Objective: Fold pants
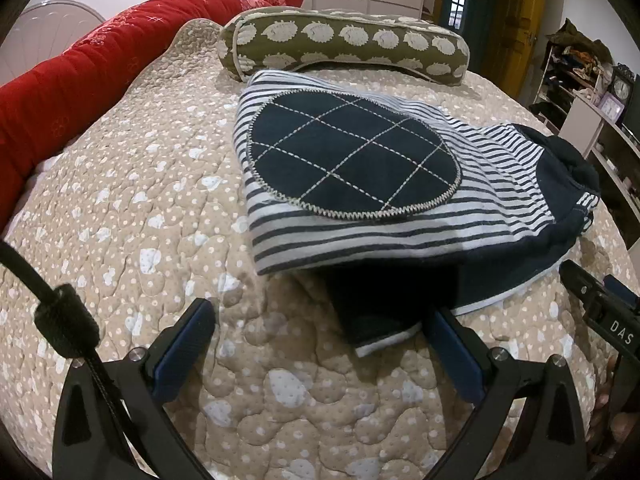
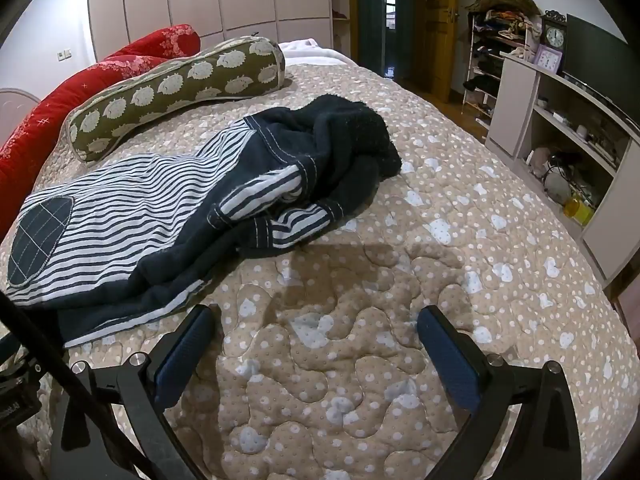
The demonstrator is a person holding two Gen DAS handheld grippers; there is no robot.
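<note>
Pants: striped dark blue and white, with a round dark knee patch, lay in a heap on the quilt.
Long way: in the right wrist view the pants ran from the near left, where the patch was, to the far right, where the dark bunched end pointed at the shelves.
Near end: a dark cuff with a white edge stuck out toward the left gripper, just beside its right finger.
Left gripper: jaws wide apart, nothing between them but quilt.
Right gripper: jaws wide apart over bare quilt, with the pants just beside its left finger.
Behind the pants: a long green pillow with white shapes, and a red blanket roll at the far left.
</note>
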